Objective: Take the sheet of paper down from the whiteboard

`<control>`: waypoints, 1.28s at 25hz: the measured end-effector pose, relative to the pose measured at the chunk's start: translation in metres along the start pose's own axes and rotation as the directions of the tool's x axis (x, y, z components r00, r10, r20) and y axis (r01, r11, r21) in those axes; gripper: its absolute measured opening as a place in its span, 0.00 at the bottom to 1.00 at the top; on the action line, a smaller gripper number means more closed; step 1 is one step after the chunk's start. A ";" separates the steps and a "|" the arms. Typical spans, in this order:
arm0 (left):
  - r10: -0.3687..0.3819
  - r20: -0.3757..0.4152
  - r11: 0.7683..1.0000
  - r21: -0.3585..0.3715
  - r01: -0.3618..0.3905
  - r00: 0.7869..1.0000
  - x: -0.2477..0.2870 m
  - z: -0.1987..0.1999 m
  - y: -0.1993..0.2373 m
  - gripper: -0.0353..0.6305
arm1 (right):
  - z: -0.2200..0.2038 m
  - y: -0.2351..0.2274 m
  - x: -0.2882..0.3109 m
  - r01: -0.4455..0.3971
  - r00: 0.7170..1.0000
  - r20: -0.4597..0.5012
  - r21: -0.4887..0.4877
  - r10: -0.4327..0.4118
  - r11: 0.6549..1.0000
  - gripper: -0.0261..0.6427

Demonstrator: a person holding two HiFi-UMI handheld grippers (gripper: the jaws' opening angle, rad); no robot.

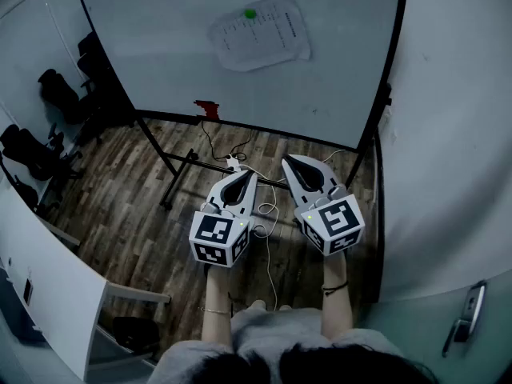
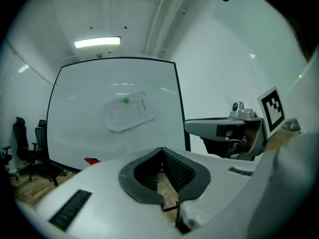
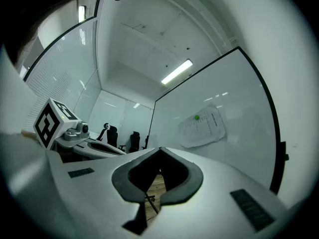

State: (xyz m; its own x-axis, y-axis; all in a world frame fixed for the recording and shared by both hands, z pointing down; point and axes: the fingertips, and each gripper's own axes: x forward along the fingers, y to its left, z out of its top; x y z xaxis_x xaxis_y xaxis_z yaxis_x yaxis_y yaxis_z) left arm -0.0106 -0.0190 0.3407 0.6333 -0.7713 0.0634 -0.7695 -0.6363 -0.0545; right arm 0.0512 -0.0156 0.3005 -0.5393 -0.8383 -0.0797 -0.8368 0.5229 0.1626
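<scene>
A white printed sheet of paper (image 1: 260,32) hangs on the whiteboard (image 1: 160,46), pinned near its top by a green magnet (image 1: 250,13). Both grippers are held level side by side, well short of the board and below the sheet. My left gripper (image 1: 249,174) is shut, its jaws meeting at the tip with nothing between them. My right gripper (image 1: 287,161) is likewise shut and empty. The left gripper view has the paper (image 2: 128,112) straight ahead over the closed left gripper (image 2: 161,149). In the right gripper view the paper (image 3: 202,127) lies up and to the right of the right gripper (image 3: 160,148).
A small red object (image 1: 206,109) sits on the board's lower ledge. The board's black frame legs (image 1: 172,170) and loose cables with a power strip (image 1: 234,164) cross the wooden floor. Office chairs (image 1: 56,94) stand at the left. A white wall and a door handle (image 1: 464,314) are at the right.
</scene>
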 end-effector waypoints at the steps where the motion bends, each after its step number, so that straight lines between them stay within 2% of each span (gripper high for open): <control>1: 0.000 0.000 1.000 0.001 0.000 1.000 0.001 0.001 -0.001 0.06 | -0.001 -0.001 -0.001 0.000 1.000 -0.001 0.001 0.000 1.000 0.04; 16: 0.025 -0.020 0.999 -0.020 -0.026 0.999 0.003 -0.006 -0.021 0.06 | -0.017 -0.018 -0.023 0.001 0.999 -0.033 0.055 0.001 0.998 0.04; 25: 0.109 -0.048 0.993 -0.042 -0.111 0.993 -0.017 -0.021 -0.021 0.06 | -0.029 -0.020 -0.030 -0.016 0.999 -0.037 0.093 0.020 0.996 0.04; 32: 0.136 -0.057 0.990 -0.029 -0.138 0.989 -0.015 -0.020 -0.014 0.06 | -0.032 -0.017 -0.020 -0.046 0.998 -0.035 0.105 0.050 0.993 0.04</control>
State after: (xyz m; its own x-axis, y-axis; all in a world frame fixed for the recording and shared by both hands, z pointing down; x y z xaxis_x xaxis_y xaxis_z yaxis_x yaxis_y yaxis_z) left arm -0.0111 0.0015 0.3606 0.5169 -0.8487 0.1123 -0.8516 -0.5231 -0.0337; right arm 0.0798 -0.0126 0.3310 -0.5768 -0.8161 -0.0368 -0.8164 0.5742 0.0618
